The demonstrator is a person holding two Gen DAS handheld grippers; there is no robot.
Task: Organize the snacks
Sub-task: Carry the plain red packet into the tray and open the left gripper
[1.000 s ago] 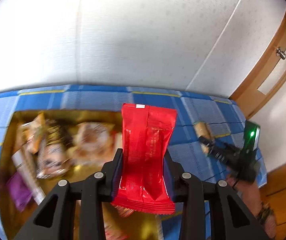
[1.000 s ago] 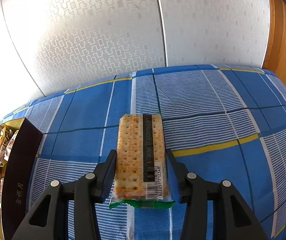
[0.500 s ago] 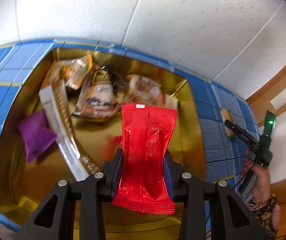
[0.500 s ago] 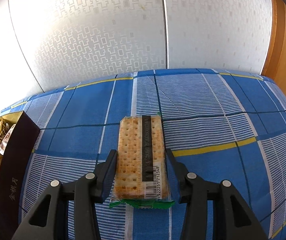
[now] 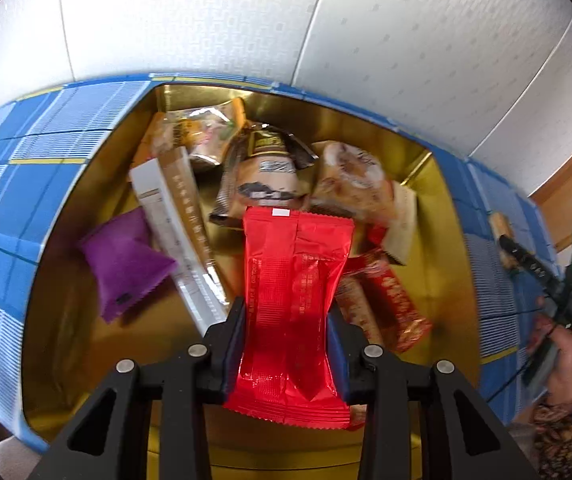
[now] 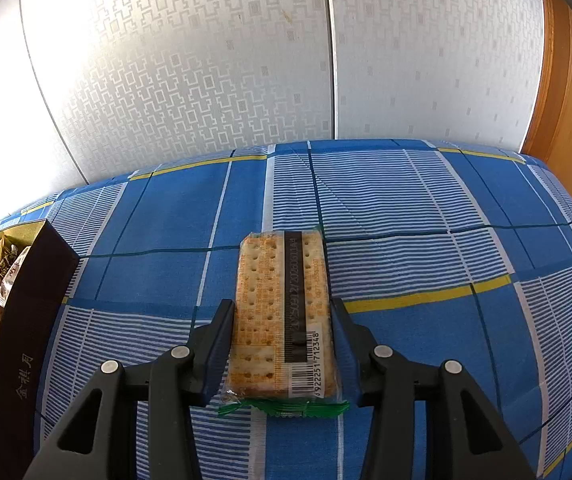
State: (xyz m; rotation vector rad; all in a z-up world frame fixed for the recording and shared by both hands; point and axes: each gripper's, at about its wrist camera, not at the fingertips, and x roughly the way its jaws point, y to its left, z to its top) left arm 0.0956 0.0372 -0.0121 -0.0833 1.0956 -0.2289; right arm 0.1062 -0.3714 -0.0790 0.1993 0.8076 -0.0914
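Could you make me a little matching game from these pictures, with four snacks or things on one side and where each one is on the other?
Things:
1. red packet
2. cracker pack
3. purple pouch
4. gold box

Places:
A. lying inside the box
B. on the blue checked cloth
C. in the left gripper
D. in the right gripper

Pairs: 1-C, 2-D, 3-A, 4-B

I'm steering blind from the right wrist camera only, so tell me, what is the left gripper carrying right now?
Observer: The left gripper is clamped on a red snack packet.
Operator: Where is it?
Observer: Above the open gold box, which already holds several snacks.
Operator: Any purple one inside?
Observer: Yes, a purple packet lies at the box's left side, beside a long white packet.
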